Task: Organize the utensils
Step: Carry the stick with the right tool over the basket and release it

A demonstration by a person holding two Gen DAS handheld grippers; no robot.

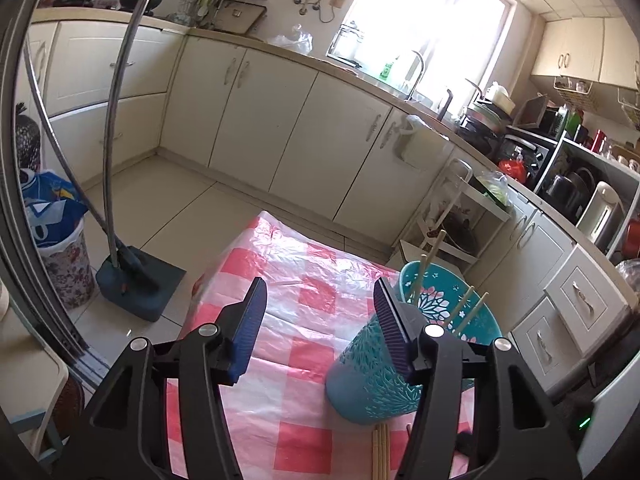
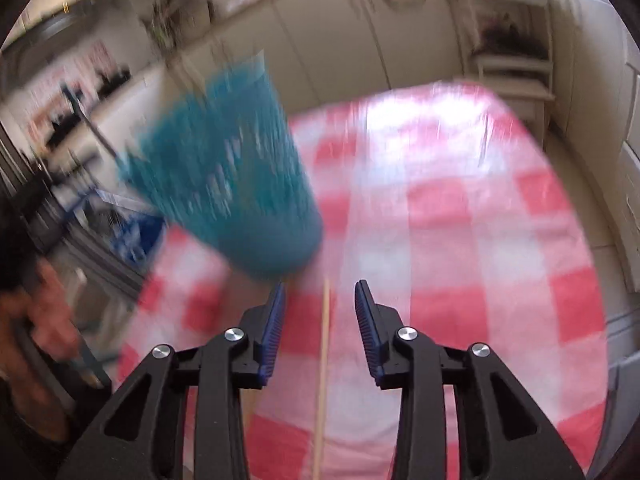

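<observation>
A teal patterned utensil holder (image 1: pixel 372 376) stands on the red-and-white checked tablecloth (image 1: pixel 304 380), with three wooden chopsticks (image 1: pixel 464 312) sticking out of it. More chopsticks (image 1: pixel 380 452) lie on the cloth in front of its base. My left gripper (image 1: pixel 320 316) is open and empty, its right finger beside the holder's rim. In the blurred right wrist view the holder (image 2: pixel 236 172) is at upper left. My right gripper (image 2: pixel 320 308) is open, with one chopstick (image 2: pixel 322 376) lying on the cloth between its fingers.
Cream kitchen cabinets (image 1: pixel 280 120) run behind the table. A lamp stand with a blue base (image 1: pixel 136 284) and a floral bin (image 1: pixel 64 264) are on the floor at left. A white rack (image 1: pixel 456 216) stands beyond the table's far corner. A person's hand (image 2: pixel 44 312) shows at left.
</observation>
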